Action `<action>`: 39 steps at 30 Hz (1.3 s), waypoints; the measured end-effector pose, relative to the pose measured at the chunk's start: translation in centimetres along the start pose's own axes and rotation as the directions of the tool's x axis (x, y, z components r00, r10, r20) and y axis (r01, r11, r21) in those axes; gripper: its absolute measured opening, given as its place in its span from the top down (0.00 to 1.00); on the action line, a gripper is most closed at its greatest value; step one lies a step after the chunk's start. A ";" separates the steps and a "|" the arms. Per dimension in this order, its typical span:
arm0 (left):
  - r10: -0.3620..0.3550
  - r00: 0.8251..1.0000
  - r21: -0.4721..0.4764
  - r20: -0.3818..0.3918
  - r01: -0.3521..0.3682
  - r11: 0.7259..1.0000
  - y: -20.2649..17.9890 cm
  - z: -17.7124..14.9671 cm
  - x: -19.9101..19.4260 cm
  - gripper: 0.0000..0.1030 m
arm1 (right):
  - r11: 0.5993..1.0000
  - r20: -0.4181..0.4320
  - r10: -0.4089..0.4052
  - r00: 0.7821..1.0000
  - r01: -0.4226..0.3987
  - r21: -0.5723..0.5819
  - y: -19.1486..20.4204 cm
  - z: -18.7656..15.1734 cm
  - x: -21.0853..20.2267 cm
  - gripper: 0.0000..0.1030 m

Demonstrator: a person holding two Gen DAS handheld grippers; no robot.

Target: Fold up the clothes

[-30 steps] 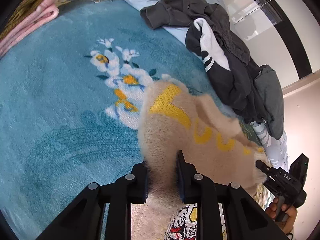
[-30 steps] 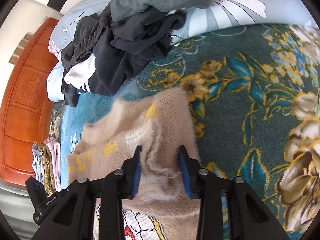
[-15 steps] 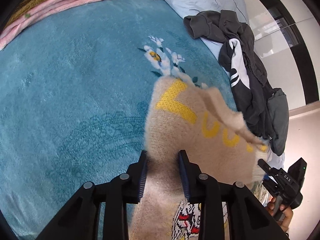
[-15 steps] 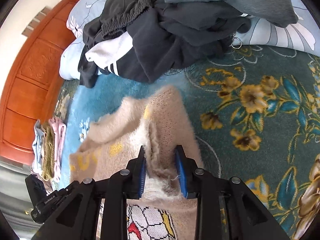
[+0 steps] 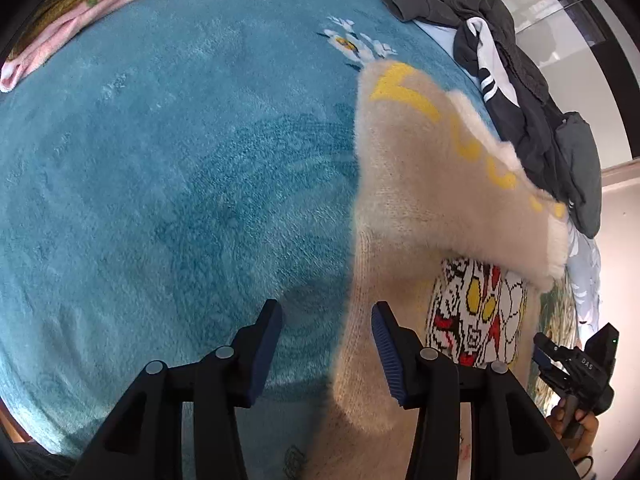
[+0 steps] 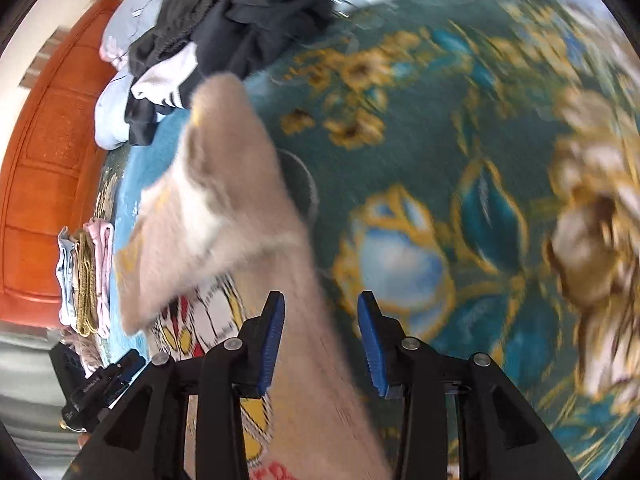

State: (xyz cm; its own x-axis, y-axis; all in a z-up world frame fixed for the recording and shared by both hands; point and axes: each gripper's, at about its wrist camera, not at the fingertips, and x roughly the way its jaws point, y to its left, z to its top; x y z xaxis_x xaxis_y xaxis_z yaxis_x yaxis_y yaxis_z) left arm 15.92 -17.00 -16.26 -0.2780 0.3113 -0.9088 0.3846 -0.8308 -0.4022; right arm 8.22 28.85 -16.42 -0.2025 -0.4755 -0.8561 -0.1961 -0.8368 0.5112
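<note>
Sweater (image 5: pixel 420 184) folded (both tongs (image 5: pixel 326 344) parted).

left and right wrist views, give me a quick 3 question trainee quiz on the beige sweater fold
1. True or false: the left claw is shut on the beige sweater.
2. In the left wrist view, what lies past the sweater's far edge? A) a pile of dark clothes B) a laundry basket C) a pair of shoes
3. Fill in: the folded stack with the pink item sits beside the orange wooden ____.

Key:
1. False. Both the left claw and the right claw stand open, and the sweater's top part lies folded over its cartoon print.
2. A, the dark clothes.
3. Headboard.
</note>
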 end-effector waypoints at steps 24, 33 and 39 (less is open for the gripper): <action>-0.081 0.840 0.016 -0.537 0.107 0.994 -5.3 -9.1 3.5 0.51 | 0.961 -0.243 0.254 0.936 -0.273 -0.046 -0.5 -11.7 -0.5 0.88; -0.325 0.856 -0.243 -0.403 0.243 0.939 -3.9 -9.4 0.9 0.51 | 0.842 -0.095 0.526 0.846 -0.533 -0.088 4.5 -7.7 -5.0 0.89; -0.589 0.779 -0.394 -0.215 0.483 0.782 -3.5 -9.7 -2.2 0.51 | 0.834 -0.043 0.542 0.839 -0.544 -0.091 5.7 -5.5 -5.7 0.89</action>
State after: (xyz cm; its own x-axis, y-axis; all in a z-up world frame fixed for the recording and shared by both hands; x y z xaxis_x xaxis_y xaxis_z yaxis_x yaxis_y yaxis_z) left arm 23.72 -10.35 -13.91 -0.2540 0.8307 -0.4954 0.5132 -0.3183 -0.7970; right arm 13.54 25.30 -9.07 -0.2346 -0.8646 -0.4443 0.0336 -0.4639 0.8852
